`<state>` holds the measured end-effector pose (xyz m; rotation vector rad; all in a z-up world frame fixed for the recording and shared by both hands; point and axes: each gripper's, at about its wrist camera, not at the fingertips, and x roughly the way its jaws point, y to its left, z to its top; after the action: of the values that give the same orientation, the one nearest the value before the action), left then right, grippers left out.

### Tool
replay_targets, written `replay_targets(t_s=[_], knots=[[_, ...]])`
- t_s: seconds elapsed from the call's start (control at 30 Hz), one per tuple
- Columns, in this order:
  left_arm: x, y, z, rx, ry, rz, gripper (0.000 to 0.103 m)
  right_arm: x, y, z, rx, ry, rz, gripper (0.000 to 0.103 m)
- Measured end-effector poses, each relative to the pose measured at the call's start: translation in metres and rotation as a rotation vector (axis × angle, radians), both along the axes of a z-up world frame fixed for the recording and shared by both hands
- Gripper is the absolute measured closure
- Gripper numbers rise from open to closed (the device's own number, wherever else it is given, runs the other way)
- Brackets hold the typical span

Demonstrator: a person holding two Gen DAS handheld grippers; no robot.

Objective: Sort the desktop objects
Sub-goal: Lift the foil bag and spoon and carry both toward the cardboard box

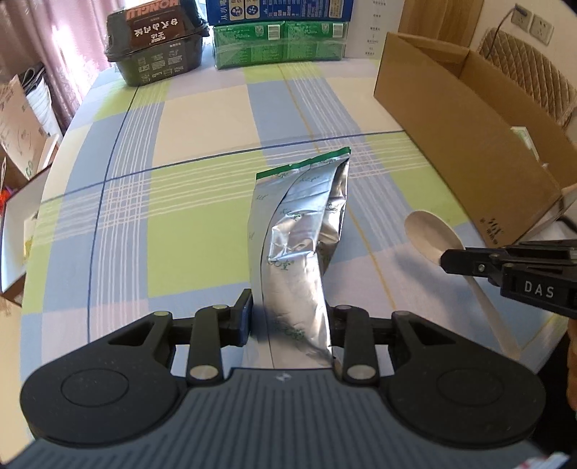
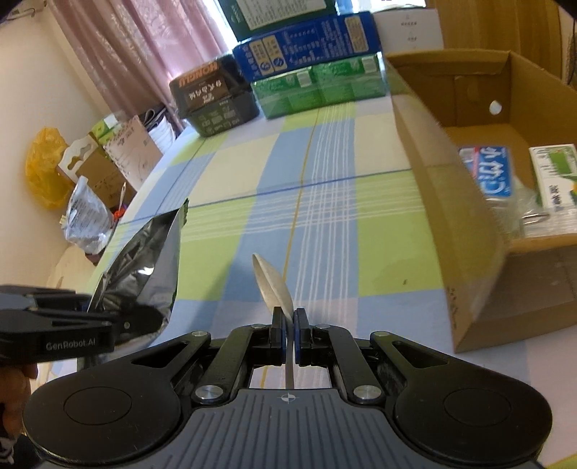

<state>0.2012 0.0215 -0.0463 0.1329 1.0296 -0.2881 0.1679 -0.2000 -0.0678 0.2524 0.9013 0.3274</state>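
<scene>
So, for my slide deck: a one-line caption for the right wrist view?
Right gripper clamps a white spoon above the checked tablecloth, beside the open cardboard box.

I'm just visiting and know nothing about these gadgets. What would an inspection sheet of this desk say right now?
Surface: checked tablecloth.
Job's things: foil pouch and white spoon, both held; open carton holding packets.
Clutter: black meal box, green packs, blue box at the far edge.
Grippers: left hand-held gripper shut on pouch; right hand-held gripper shut on spoon.
Cables: one at the wall socket.
Surroundings: pink curtain, boxes, yellow bag.
</scene>
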Motion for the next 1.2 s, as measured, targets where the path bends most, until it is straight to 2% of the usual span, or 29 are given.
replay_targets(t_s=[0.63, 1.2], knots=[[-0.044, -0.025, 0.040, -0.045, -0.054, 0.020, 0.076, -0.033, -0.019, 0.038, 0.000, -0.067, -0.044, 0.102], [-0.074, -0.071, 0.069, -0.081, -0.109, -0.071, 0.076, -0.067, -0.071, 0.090, 0.003, -0.153, -0.142, 0.102]])
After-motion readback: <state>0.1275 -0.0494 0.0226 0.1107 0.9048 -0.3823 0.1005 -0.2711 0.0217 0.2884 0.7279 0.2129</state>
